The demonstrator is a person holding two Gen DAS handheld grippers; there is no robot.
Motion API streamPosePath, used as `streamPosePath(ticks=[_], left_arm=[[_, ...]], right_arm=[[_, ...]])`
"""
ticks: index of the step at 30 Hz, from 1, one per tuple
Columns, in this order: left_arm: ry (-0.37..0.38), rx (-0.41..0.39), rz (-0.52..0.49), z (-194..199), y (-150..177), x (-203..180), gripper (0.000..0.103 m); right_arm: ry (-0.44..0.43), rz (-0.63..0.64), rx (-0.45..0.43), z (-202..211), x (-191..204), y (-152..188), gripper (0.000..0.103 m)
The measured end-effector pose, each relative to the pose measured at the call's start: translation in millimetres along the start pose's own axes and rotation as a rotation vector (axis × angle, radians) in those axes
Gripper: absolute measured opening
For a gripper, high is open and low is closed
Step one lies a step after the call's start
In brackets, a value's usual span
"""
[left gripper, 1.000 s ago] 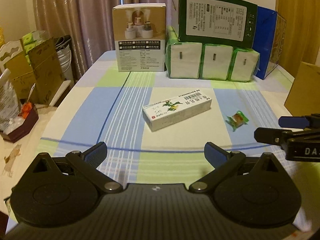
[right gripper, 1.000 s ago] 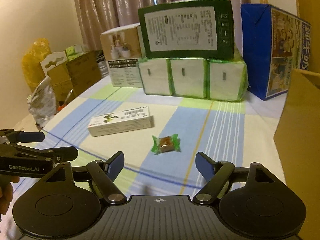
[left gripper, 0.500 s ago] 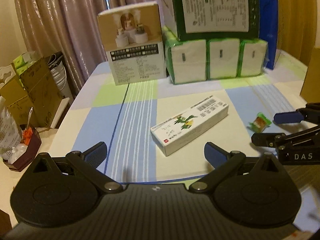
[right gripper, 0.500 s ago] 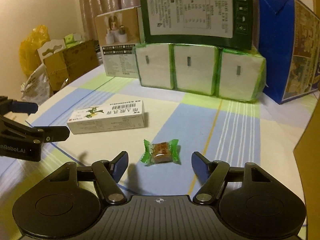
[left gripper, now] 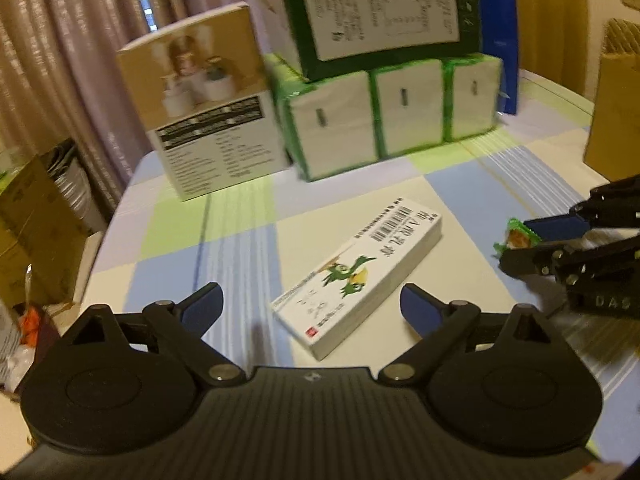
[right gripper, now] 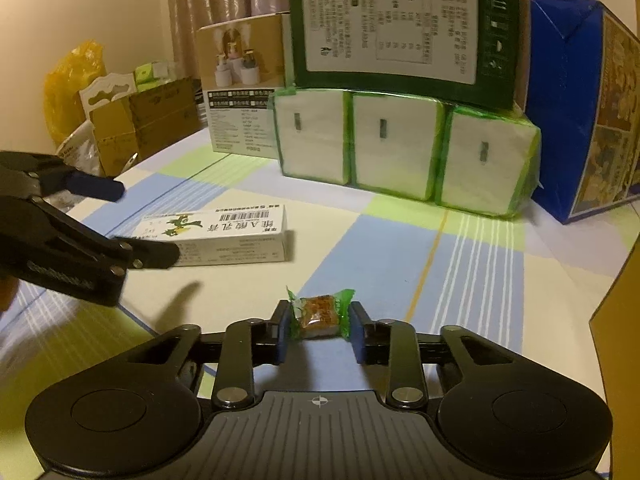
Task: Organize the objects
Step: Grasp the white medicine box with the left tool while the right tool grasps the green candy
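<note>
Dim warm indoor light, motion blur, fisheye-curved edges.

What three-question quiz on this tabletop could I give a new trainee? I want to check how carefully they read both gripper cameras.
1. True or false: the right gripper has its jaws closed on the wrapped candy.
2. What lies just ahead of the open left gripper?
A. the blue box
B. the white carton
C. the tissue packs
3. Fill in: the green box rests on top of the ______.

Key:
1. True.
2. B, the white carton, flat on the tablecloth.
3. The tissue packs.
</note>
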State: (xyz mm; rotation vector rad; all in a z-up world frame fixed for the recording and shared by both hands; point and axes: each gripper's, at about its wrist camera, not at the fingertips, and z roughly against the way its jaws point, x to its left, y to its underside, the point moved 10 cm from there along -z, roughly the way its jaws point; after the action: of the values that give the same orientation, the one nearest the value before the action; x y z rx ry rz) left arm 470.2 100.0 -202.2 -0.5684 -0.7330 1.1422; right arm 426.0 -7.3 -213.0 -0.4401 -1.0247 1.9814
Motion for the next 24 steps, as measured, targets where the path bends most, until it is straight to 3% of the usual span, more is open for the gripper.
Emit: streamPosePath(ticks=[5, 8, 14, 17, 19, 24], left_arm=[[0.064, 0.016, -0.07, -16, -5, -12, 0.092], [0.094, 0.047, -0.098, -24, -6, -18, 0.086], [0.124, 0.072, -0.106, -25, -7, -28, 0.07], [0.118, 0.085, -0.097, -19, -7, -31, 0.056], [0.116, 0.095, -0.078, -9, -5, -32, 0.043], [0.121, 0.116, 0.019, 23, 7, -40, 0.033]], right_arm=[[0.007, -0.01, 0.004, 3, 0, 2, 0.026], [0.016, -0.014, 0.009, 5, -1, 2, 0.025], [0.036, -0.029, 0.022, 10, -4, 3, 0.025], [0.045, -0.038, 0.032, 13, -6, 5, 0.025], [0.047, -0.042, 0.037, 16, -8, 6, 0.025], [0.056, -0.068, 0.055, 27, -13, 12, 0.025]])
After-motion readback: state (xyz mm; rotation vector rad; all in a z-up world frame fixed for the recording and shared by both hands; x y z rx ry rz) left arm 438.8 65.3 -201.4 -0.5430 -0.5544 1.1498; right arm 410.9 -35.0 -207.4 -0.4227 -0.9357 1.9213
